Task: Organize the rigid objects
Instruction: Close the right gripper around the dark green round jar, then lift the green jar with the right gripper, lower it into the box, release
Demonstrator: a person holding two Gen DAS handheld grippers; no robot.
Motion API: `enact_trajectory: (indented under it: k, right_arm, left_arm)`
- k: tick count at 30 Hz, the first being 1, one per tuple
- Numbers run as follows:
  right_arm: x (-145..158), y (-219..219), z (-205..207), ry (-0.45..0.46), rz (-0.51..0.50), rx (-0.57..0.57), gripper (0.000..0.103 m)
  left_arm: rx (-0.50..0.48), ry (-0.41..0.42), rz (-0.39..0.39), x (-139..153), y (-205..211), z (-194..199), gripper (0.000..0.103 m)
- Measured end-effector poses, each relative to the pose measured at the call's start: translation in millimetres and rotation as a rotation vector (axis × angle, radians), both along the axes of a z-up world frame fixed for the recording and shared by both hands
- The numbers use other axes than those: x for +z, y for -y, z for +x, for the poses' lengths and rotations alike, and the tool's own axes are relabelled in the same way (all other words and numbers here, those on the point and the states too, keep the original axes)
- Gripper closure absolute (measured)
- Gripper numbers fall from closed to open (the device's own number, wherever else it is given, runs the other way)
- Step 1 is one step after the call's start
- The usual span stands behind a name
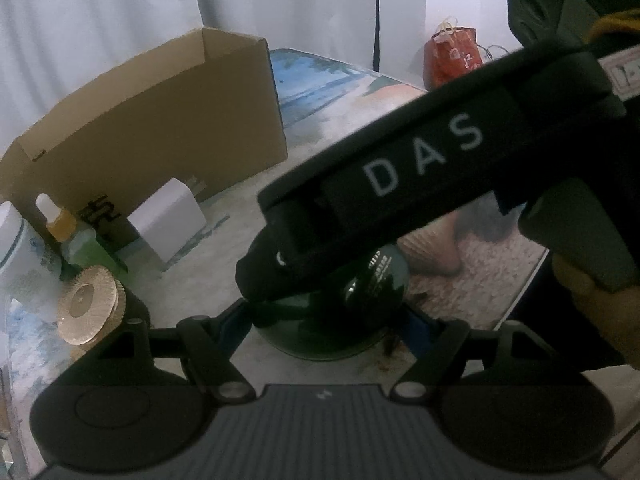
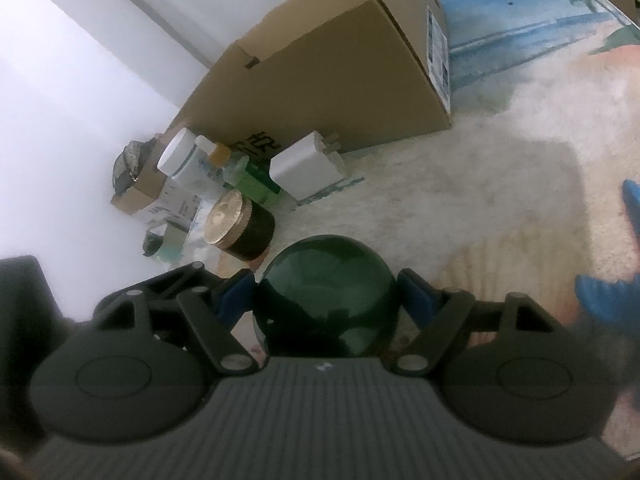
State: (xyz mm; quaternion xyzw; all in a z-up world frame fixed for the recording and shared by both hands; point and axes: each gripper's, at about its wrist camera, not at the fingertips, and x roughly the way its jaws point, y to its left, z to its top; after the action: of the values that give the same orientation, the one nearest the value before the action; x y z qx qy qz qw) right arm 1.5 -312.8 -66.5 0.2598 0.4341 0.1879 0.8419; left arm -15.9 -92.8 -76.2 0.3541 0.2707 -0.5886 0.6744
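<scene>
**Gripping a dark green jar at the near edge of the surface**

Spreading across both views is the surface [image 2: 500, 200], covered with a beach-scene print of pale sand and blue water. A large open cardboard box [image 1: 160, 120] stands at its far side, against white curtains.

The right gripper [image 2: 325, 294] reaches down over the near part of the surface. Its jaws stand wide, one blue pad on each flank of the dark green jar [image 2: 326, 276], and both pads appear to sit against the jar's rounded sides. Seen from the left wrist, this gripper's black body crosses the frame diagonally, with the person's hand [image 1: 608, 312] on its grip.

The left gripper [image 1: 324, 326] points at the same jar from the near side. Its jaws are also wide, with the jar's base between them, but the right gripper hides much of the jar, so whether the left pads touch it cannot be told.

A white box [image 2: 306, 170] stands in front of the cardboard box. Left of it is a tight cluster: a white-capped bottle [image 2: 178, 156], a green bottle [image 1: 86, 250], an amber dropper bottle [image 1: 60, 222] and, nearest the green jar, a gold-lidded dark jar [image 2: 240, 228].
</scene>
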Motion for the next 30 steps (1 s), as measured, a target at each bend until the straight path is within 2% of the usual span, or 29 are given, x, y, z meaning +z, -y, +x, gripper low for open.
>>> enact_trajectory:
  k: [9,14,17,24,30]
  right_arm:
    - [11.8,-2.3,-6.6,0.04,-0.013,0.001,0.025]
    - [26.2,-6.2,-7.3,0.083,-0.017,0.014,0.025]
    - [44.6,-8.9,-5.3,0.131,-0.021,0.027,0.024]
    - [110.5,-16.0,12.5,0.303,-0.051,0.072,0.024]
    - [154.3,-19.0,51.3,0.378,-0.091,0.113,0.024]
  left_arm:
    - [0.011,0.01,-0.03,12.0,-2.3,-4.8,0.025]
    - [0.036,0.028,-0.068,30.2,-5.9,-5.2,0.025]
    - [0.054,0.058,-0.112,49.5,-5.9,-4.2,0.025]
    - [0.085,0.151,-0.229,109.3,7.6,2.7,0.025]
    - [0.102,0.189,-0.247,148.5,38.2,25.3,0.025]
